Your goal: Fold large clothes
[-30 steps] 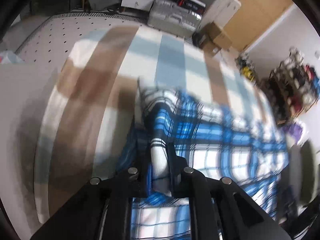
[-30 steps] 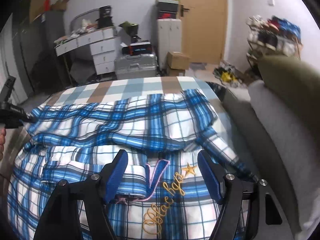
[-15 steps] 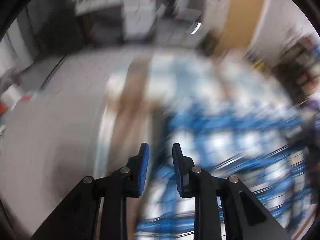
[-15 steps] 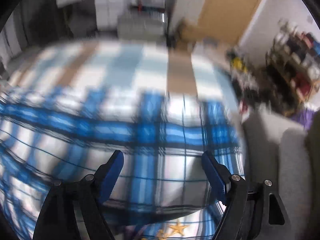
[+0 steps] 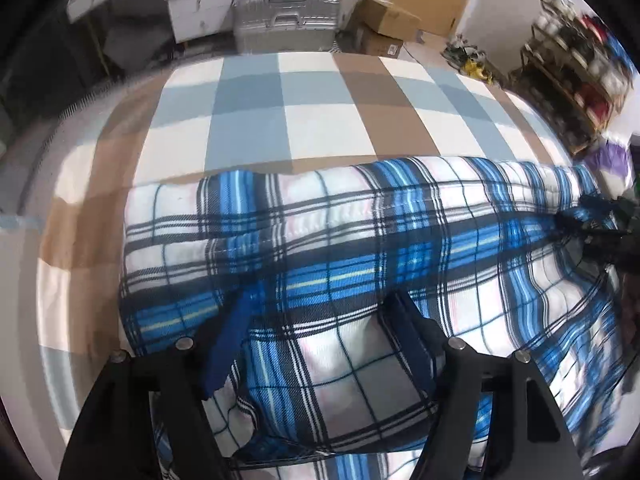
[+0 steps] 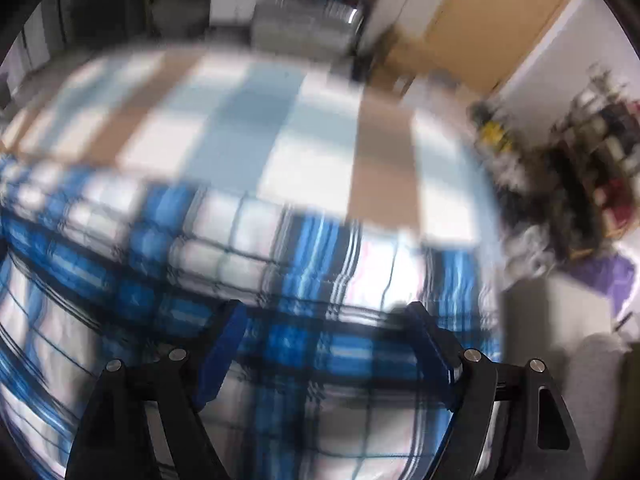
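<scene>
Plaid shirt [image 5: 360, 240], soft woven cotton, lies rumpled on checked bedspread [image 5: 280, 120].

We find no legible text, label, brand, number or sign in either wrist view. The cardboard box [image 5: 390, 20] beyond the bed carries a pale sticker whose print is too small to read, and the dark case on the silver suitcase [image 5: 286, 20] shows only unreadable marks. The right wrist view is motion-blurred throughout.

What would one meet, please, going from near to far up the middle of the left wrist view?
left gripper → blue plaid shirt → checked bedsheet → silver suitcase
</scene>
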`<state>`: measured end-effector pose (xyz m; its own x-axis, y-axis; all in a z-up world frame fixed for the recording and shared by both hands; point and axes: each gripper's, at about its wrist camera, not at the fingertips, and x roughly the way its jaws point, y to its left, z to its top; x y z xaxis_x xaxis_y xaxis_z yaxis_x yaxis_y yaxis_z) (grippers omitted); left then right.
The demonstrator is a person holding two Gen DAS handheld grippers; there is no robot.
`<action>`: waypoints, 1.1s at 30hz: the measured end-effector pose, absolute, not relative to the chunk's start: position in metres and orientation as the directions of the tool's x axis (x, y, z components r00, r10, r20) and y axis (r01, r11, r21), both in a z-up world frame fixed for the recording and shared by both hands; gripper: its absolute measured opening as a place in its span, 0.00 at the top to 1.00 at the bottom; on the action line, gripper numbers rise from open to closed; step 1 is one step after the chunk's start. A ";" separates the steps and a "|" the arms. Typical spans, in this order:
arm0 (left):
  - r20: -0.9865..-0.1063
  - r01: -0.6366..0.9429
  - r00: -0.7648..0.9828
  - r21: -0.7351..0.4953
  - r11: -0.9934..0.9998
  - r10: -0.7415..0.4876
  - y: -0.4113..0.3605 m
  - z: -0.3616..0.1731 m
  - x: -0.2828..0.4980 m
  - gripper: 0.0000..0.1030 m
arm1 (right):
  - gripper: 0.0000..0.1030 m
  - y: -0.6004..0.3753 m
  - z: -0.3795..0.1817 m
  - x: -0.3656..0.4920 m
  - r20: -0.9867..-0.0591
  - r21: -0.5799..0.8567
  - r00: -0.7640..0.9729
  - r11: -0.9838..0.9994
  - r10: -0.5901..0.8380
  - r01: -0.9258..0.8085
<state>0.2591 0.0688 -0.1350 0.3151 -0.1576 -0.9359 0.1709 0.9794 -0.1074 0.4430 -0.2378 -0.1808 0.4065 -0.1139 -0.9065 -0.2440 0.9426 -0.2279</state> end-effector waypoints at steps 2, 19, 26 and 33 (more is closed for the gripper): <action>-0.943 0.215 0.316 -0.034 0.976 -0.103 0.061 -0.137 0.258 0.30 | 0.19 -0.243 -0.182 0.441 -0.892 -0.208 0.445 0.945 -0.077 -0.253; -0.932 0.317 0.357 0.063 0.946 -0.057 0.079 -0.119 0.317 0.27 | 0.52 -0.198 -0.154 0.504 -0.897 -0.113 0.442 0.970 -0.005 -0.217; -0.915 0.270 0.384 -0.016 0.963 -0.122 0.080 -0.108 0.304 0.28 | 0.35 -0.104 -0.146 0.514 -0.891 0.072 0.391 0.922 0.232 -0.382; -0.893 0.253 0.407 -0.090 0.963 -0.191 0.080 -0.096 0.328 0.28 | 0.38 -0.135 -0.154 0.504 -0.908 0.034 0.383 0.943 0.167 -0.331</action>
